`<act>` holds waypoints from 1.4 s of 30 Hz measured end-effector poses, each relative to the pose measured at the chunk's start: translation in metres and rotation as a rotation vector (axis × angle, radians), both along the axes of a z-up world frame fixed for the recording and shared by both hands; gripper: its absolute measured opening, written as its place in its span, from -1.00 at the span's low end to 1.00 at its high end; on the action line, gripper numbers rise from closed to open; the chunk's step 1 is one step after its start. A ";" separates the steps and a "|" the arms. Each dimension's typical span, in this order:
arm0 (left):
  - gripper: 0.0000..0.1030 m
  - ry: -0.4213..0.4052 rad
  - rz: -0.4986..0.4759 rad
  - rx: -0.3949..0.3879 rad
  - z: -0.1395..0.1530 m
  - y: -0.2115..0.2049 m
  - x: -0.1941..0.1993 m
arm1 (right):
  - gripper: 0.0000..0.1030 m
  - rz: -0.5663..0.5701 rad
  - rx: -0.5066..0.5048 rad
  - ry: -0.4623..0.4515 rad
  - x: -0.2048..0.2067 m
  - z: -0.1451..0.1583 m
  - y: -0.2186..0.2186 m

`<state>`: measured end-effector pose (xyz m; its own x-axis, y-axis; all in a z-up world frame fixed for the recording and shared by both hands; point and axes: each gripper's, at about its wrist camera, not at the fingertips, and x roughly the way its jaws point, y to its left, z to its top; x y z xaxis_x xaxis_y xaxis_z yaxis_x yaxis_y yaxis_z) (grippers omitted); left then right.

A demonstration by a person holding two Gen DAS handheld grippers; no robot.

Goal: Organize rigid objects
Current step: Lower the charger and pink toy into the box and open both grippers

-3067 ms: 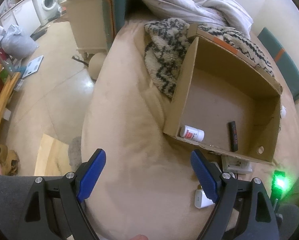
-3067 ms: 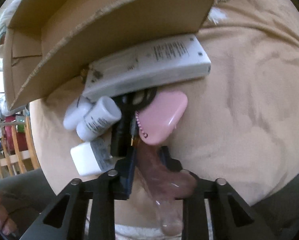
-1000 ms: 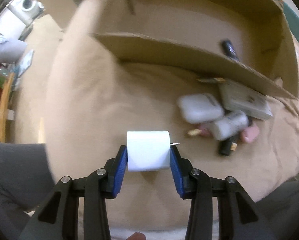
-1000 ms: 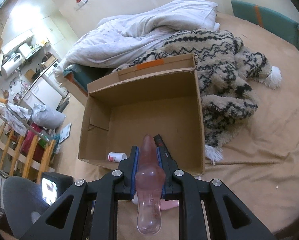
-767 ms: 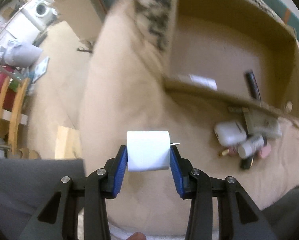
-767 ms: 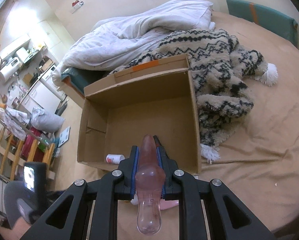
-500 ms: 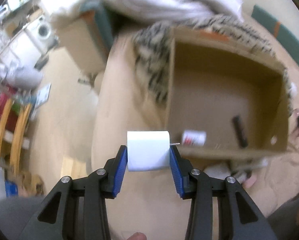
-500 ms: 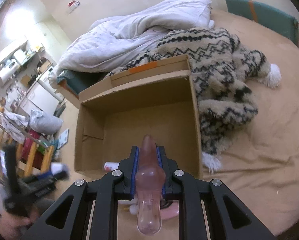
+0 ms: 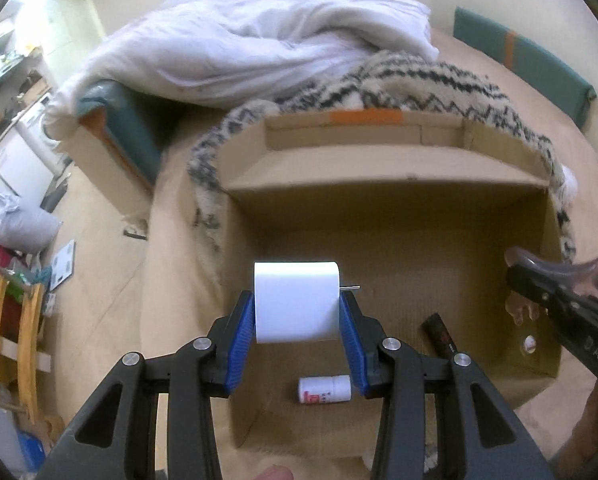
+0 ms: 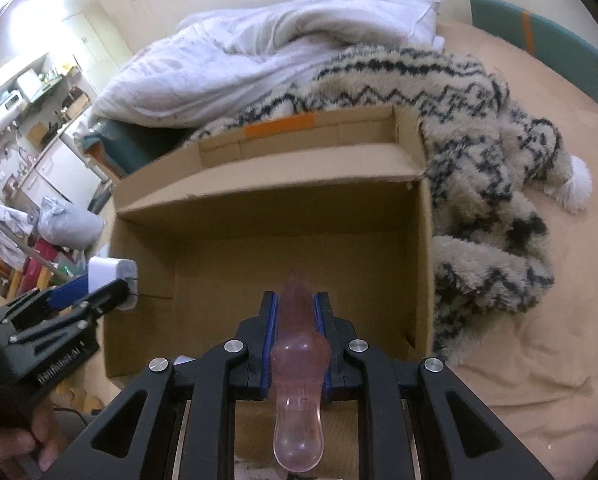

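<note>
The left gripper [image 9: 297, 308] is clamped on a white charger [image 9: 296, 301], its blue pads pressed to the block's two sides, and a thin metal prong sticks out on the right. It hangs over the left part of an open cardboard box [image 9: 387, 168], above the box floor. On that floor, below and just right of the charger, lies a small white bottle [image 9: 324, 389] with a red label, on its side; a black stick [image 9: 439, 334] lies further right, apart from the bottle. The right gripper [image 10: 296, 312] is closed tight on a pink hair clip [image 10: 298, 364], which runs lengthwise between the jaws with its clear, rounded end toward the camera. In the left view this gripper enters from the right over the box's right wall, the clip's pink prongs showing beside it. In the right view the left gripper [image 10: 111, 280] with the charger sits at the box's left wall; whether it is inside the rim there is hard to judge. The box rests on a tan bed [image 10: 539, 300], with a zigzag-patterned fleece [image 10: 487, 168] against its right and back sides and a white duvet [image 10: 259, 52] behind.
</note>
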<state>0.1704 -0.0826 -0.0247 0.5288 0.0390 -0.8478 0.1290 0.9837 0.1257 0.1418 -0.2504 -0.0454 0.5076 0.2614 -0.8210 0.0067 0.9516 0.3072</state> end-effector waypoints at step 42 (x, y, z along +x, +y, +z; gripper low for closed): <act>0.10 -0.008 0.040 0.032 -0.023 0.004 0.004 | 0.99 0.026 0.039 -0.040 0.010 -0.005 0.019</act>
